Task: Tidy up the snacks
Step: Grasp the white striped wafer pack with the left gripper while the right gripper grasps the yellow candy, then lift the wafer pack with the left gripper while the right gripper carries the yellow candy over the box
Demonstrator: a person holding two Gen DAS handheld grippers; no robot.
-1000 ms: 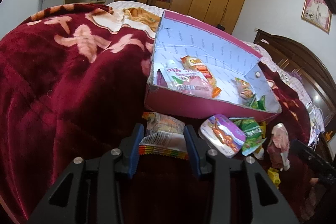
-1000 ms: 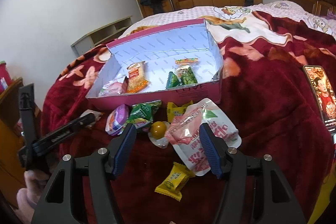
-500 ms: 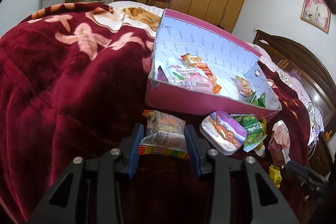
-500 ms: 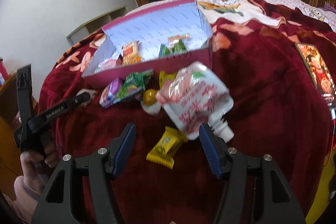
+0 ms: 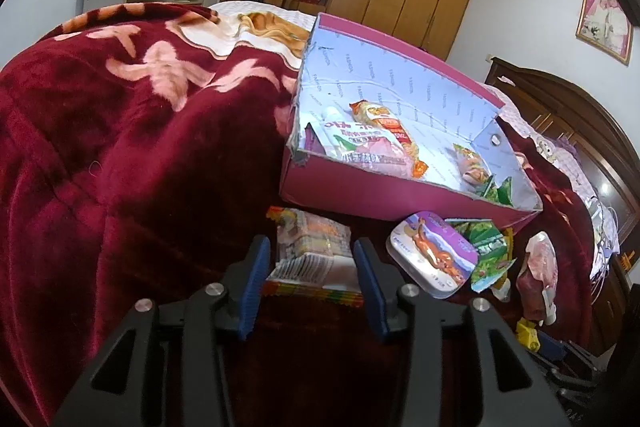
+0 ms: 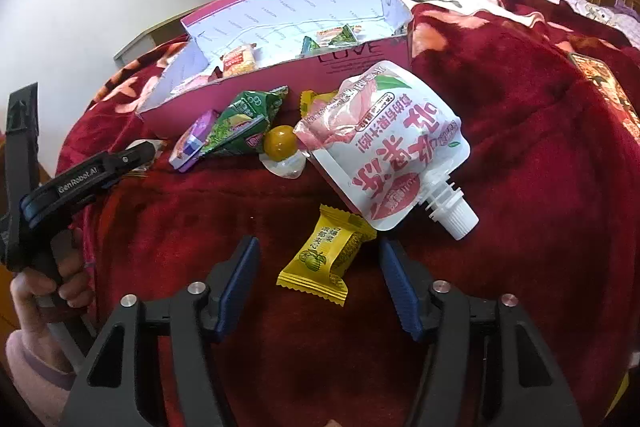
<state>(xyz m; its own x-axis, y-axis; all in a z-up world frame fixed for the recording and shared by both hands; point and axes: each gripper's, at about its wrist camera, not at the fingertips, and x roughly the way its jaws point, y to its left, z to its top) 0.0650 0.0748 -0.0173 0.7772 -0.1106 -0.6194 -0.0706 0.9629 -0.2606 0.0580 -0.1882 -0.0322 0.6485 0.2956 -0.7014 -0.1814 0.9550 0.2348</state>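
Observation:
A pink box [image 5: 380, 195] with a pale lining lies on the red blanket and holds several snack packs; it also shows in the right wrist view [image 6: 352, 57]. My left gripper [image 5: 312, 263] is open, its jaws on either side of a striped-edge snack packet [image 5: 316, 255] in front of the box. My right gripper [image 6: 320, 267] is open around a yellow candy pack [image 6: 326, 253] without gripping it. A white and pink spouted drink pouch [image 6: 384, 143] lies just beyond it.
A purple-lidded tub [image 5: 432, 253], green packets [image 6: 240, 123] and a yellow ball candy [image 6: 280, 143] lie in front of the box. A phone [image 6: 608, 87] lies on the blanket at right. Wardrobes stand behind the bed.
My right gripper has drawn back from the drink pouch, which now lies on the blanket, and come over the yellow candy pack. My left gripper has stayed around the striped packet.

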